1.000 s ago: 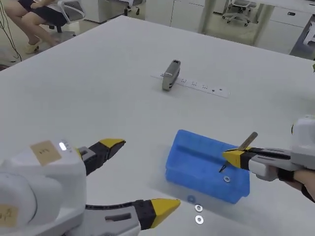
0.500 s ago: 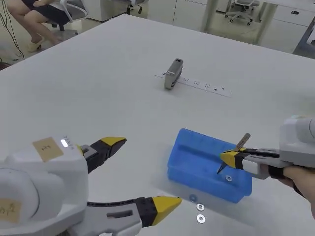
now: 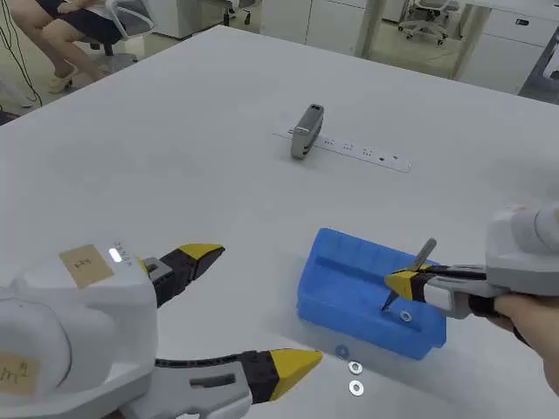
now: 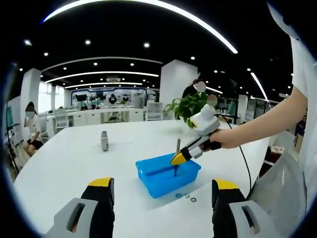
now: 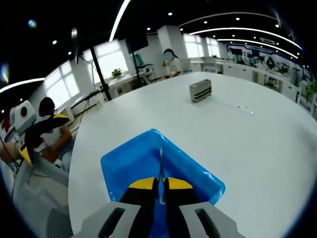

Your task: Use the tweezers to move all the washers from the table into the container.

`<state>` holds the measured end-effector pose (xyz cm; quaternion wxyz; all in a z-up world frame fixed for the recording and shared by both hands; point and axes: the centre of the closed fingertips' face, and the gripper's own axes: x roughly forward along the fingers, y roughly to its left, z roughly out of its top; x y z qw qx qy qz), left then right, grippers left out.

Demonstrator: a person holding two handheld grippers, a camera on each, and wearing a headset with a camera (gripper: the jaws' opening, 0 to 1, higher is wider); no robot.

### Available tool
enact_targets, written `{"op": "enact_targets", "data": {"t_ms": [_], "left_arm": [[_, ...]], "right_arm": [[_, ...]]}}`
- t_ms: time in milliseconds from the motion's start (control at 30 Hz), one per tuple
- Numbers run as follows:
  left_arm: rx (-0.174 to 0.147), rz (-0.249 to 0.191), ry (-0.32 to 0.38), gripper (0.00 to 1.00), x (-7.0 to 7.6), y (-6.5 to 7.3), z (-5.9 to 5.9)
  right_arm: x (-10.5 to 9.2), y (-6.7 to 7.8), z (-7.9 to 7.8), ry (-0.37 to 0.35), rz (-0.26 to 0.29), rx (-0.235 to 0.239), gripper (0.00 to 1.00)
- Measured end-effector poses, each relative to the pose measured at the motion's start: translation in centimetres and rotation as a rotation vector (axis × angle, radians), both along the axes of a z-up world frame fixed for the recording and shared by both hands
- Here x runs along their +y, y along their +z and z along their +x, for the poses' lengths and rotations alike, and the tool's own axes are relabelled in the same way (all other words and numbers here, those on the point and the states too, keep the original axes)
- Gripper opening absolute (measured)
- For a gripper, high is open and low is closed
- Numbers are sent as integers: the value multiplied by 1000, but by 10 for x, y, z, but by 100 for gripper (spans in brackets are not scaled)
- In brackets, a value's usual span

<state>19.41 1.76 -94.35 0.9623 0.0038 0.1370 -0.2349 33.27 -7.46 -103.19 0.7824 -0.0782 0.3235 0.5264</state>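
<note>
- Steel washers (image 3: 355, 367), three of them, lie on the white table (image 3: 175, 157) just on the near side of the blue container (image 3: 336, 279). A fourth washer (image 3: 404, 316) sits inside it, at the right end.
- My right gripper (image 3: 403, 284) is pinched tight on the tweezers (image 3: 424, 254), with their tips down in the container.
- My left gripper (image 3: 249, 307) hangs spread wide and empty, near left.
- I judge the washers light, thin and slick. I'd nip each one across its ring, one tip through the hole, or it may skip away.
</note>
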Motion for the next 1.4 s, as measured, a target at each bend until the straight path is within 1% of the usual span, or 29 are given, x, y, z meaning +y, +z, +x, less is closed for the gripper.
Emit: {"op": "enact_targets", "data": {"t_ms": [133, 267, 367, 500, 733, 867, 933, 1100, 1267, 1400], "left_arm": [[-1, -1, 0, 82, 0, 0, 0], [-1, -3, 0, 82, 1, 0, 0], [-2, -3, 2, 82, 2, 0, 0], [-4, -4, 2, 82, 2, 0, 0], [-5, -6, 0, 82, 1, 1, 0], [-5, -7, -1, 82, 1, 2, 0], [-5, -7, -2, 82, 0, 2, 0], [-4, -8, -4, 82, -1, 2, 0], [-1, -4, -11, 82, -2, 1, -1], [1, -3, -14, 82, -2, 1, -1]], "right_arm": [[-1, 1, 0, -5, 6, 3, 4], [-3, 5, -2, -22, 29, 9, 4], [-4, 10, -5, -25, 39, 4, 4], [-5, 18, -8, -27, 58, -8, 4], [-5, 39, -18, -31, 115, -30, 4], [-4, 50, -28, -26, 145, -34, 4], [-5, 55, -32, -25, 156, -44, 4], [-5, 64, -41, -30, 189, -41, 3], [-3, 66, -52, -25, 213, -23, 4], [-2, 60, -64, -20, 219, 2, 4]]}}
